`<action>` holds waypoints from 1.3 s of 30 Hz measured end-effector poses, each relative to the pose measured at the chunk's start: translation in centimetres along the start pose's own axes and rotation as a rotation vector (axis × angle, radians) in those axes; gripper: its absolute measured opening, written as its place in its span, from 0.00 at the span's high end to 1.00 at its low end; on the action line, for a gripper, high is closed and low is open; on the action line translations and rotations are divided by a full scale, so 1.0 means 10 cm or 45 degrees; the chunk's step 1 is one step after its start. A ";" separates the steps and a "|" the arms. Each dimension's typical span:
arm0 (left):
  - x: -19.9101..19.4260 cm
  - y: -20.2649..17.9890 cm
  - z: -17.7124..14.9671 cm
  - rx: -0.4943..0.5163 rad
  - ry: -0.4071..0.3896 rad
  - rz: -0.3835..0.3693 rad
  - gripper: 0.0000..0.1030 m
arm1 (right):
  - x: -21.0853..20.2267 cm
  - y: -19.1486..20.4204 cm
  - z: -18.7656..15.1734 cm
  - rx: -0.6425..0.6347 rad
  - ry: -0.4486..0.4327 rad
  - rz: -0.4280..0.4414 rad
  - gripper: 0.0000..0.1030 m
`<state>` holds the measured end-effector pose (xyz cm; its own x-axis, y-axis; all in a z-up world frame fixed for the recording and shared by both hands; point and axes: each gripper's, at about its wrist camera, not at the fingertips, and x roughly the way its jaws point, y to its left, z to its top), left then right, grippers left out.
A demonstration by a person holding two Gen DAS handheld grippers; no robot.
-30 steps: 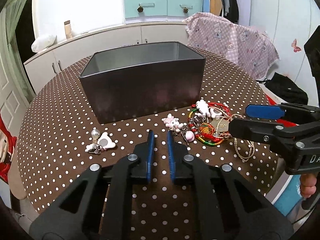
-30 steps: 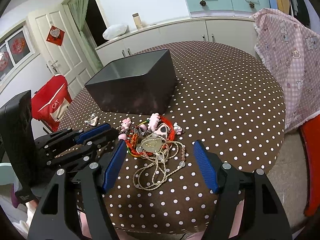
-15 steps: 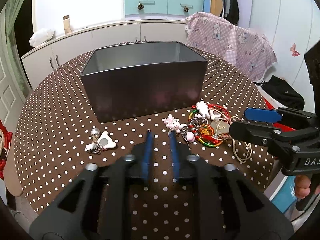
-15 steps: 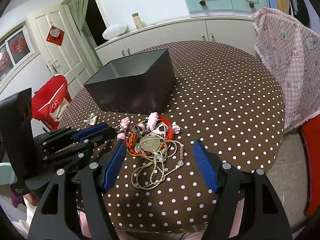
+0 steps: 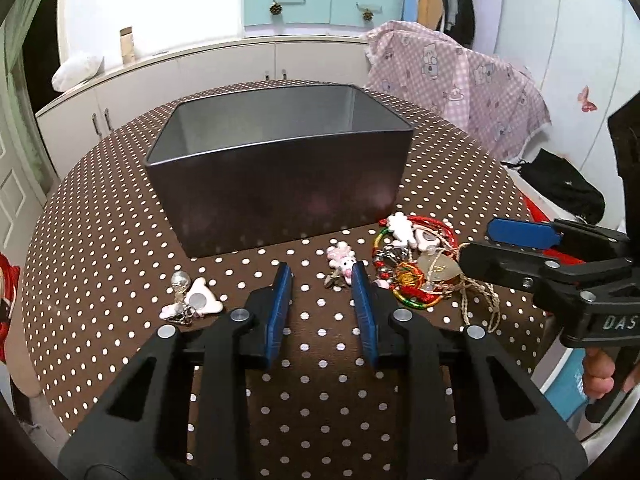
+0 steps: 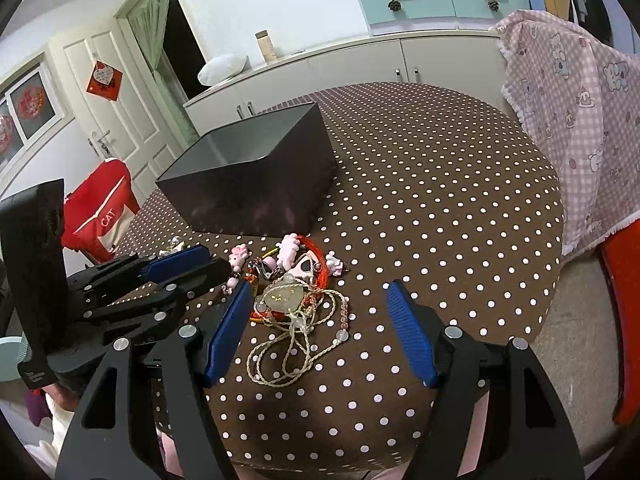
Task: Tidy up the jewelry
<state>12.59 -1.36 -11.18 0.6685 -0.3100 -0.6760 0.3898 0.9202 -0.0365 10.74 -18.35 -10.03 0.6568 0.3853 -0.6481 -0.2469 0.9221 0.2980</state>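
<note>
A tangled jewelry pile [image 5: 416,264] of red and green bangles, pink charms, a pale pendant and a beige cord lies on the dotted table, in front of an open dark box [image 5: 276,176]. In the right wrist view the pile [image 6: 292,292] lies just ahead of my open, empty right gripper [image 6: 320,296]. My left gripper [image 5: 322,276] is open and empty, just left of a small pink charm [image 5: 342,258]. A white heart-shaped keychain [image 5: 196,302] lies apart at the left. The right gripper also shows in the left wrist view [image 5: 480,244], and the left gripper in the right wrist view [image 6: 200,264].
The round table has a brown polka-dot cloth [image 6: 420,168]. A pink checked cloth [image 6: 572,112] hangs over a chair at the right. A red chair [image 6: 100,212] stands at the left. White cabinets [image 5: 224,68] line the back wall.
My left gripper has opened from nearly shut to clearly apart and moved slightly forward. My right gripper stays open and has edged closer to the pile.
</note>
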 end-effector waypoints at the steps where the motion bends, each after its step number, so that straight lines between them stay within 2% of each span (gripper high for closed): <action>1: 0.01 0.00 0.00 0.003 0.003 0.005 0.70 | 0.01 0.00 0.00 0.001 0.002 0.000 0.36; 6: 0.06 -0.01 0.07 0.013 0.024 0.011 0.71 | 0.01 0.02 0.00 -0.004 0.000 0.014 0.36; 7: 0.07 -0.02 0.08 0.025 0.026 0.009 0.77 | 0.00 0.03 0.00 -0.008 -0.002 0.014 0.36; 8: 0.08 -0.03 0.08 0.040 0.030 0.004 0.89 | -0.01 0.04 -0.01 -0.011 -0.005 0.016 0.36; 11: 0.07 -0.06 0.07 0.057 0.027 0.022 0.90 | -0.04 0.05 -0.01 -0.012 -0.011 0.011 0.36; 16: 0.01 0.03 0.00 0.009 0.003 0.024 0.91 | -0.07 0.09 0.00 -0.031 -0.030 0.009 0.36; 20: -0.09 0.13 -0.07 -0.034 -0.039 0.000 0.91 | -0.08 0.24 0.01 -0.118 -0.054 0.036 0.36; 22: -0.14 0.17 -0.08 -0.054 -0.064 0.020 0.91 | -0.07 0.34 0.01 -0.168 -0.066 0.048 0.36; 23: -0.16 0.19 -0.08 -0.055 -0.073 0.016 0.91 | -0.05 0.41 0.01 -0.204 -0.075 0.056 0.40; 26: -0.20 0.26 -0.08 -0.086 -0.094 0.010 0.91 | 0.03 0.54 0.03 -0.267 -0.066 0.095 0.67; 27: -0.22 0.30 -0.08 -0.099 -0.101 0.013 0.90 | 0.07 0.58 0.04 -0.284 -0.052 0.104 0.72; 34: -0.25 0.44 -0.12 -0.128 -0.124 -0.025 0.90 | 0.36 0.73 0.08 -0.332 0.010 0.060 0.81; 39: -0.23 0.51 -0.13 -0.147 -0.130 -0.058 0.91 | 0.54 0.75 0.06 -0.330 0.062 -0.039 0.87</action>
<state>12.20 4.35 -10.80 0.7149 -0.3690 -0.5939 0.3495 0.9243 -0.1536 12.86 -9.33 -10.87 0.6334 0.3524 -0.6889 -0.4058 0.9093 0.0921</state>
